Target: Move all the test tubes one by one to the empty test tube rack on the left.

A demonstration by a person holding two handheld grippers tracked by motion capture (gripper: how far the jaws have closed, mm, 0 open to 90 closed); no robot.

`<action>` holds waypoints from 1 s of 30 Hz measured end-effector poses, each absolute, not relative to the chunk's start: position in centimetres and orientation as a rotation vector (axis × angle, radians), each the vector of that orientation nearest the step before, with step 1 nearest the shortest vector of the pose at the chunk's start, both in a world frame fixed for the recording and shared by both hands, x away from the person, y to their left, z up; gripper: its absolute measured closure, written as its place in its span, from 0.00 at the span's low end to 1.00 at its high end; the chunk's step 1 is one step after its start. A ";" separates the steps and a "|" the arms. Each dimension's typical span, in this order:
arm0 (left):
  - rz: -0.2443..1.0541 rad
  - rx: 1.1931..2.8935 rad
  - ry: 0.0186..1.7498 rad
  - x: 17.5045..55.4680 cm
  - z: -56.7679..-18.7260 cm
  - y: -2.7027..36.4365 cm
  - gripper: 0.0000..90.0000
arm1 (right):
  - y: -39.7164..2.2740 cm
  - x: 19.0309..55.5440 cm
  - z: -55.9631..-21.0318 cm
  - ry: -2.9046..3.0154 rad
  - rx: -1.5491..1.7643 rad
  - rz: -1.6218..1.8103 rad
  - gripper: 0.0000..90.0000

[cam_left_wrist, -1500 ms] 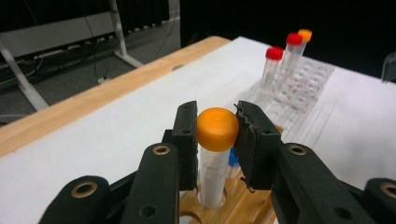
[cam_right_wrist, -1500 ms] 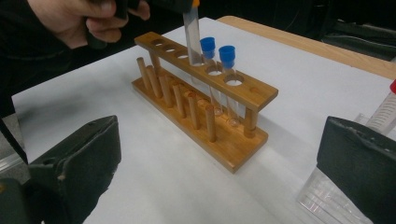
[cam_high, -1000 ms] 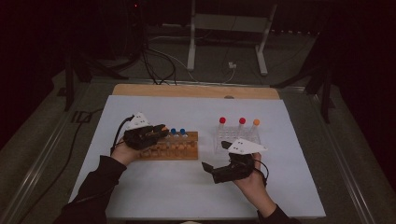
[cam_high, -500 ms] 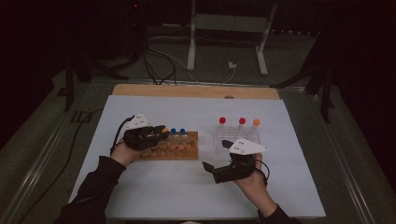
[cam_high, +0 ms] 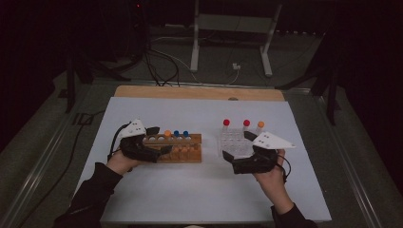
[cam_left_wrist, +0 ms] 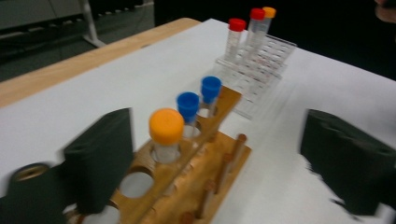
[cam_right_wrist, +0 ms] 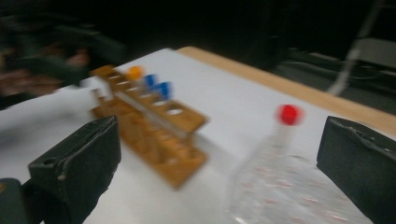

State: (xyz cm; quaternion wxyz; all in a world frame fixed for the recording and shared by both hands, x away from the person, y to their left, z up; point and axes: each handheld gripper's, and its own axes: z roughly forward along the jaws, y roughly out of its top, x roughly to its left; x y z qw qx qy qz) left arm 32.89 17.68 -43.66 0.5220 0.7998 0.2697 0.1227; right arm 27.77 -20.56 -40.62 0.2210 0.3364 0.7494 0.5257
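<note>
Opened just now off the orange-capped tube seated in the wooden rack near the bench's left edge, the left gripper is empty; the right gripper, fingers apart, is aimed at three tubes left in the clear rack.

no readable text, labels, brands, numbers or signs anywhere

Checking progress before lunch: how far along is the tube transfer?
Done: three capped tubes, one orange-capped tube and two blue, stand in the wooden rack. In hand: nothing; left gripper just opened around it, right gripper open. Left: three tubes in the clear rack.
</note>
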 end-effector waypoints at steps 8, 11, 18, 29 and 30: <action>0.272 1.881 0.626 31.8 -43.6 18.0 0.04 | -24.3 29.3 -40.5 1.950 1.031 1.362 0.00; 0.279 1.880 0.615 31.4 -43.6 18.1 0.04 | -25.4 30.1 -41.1 1.924 1.087 1.310 0.00; 0.266 1.894 0.614 31.2 -43.4 18.3 0.04 | -27.3 32.1 -43.4 1.900 1.205 1.216 0.06; 0.261 1.905 0.601 31.2 -43.7 18.1 0.04 | -28.8 34.3 -45.7 1.906 1.321 1.150 0.30; 0.261 1.904 0.601 31.2 -43.7 18.2 0.04 | -28.8 34.4 -45.8 1.907 1.329 1.151 0.32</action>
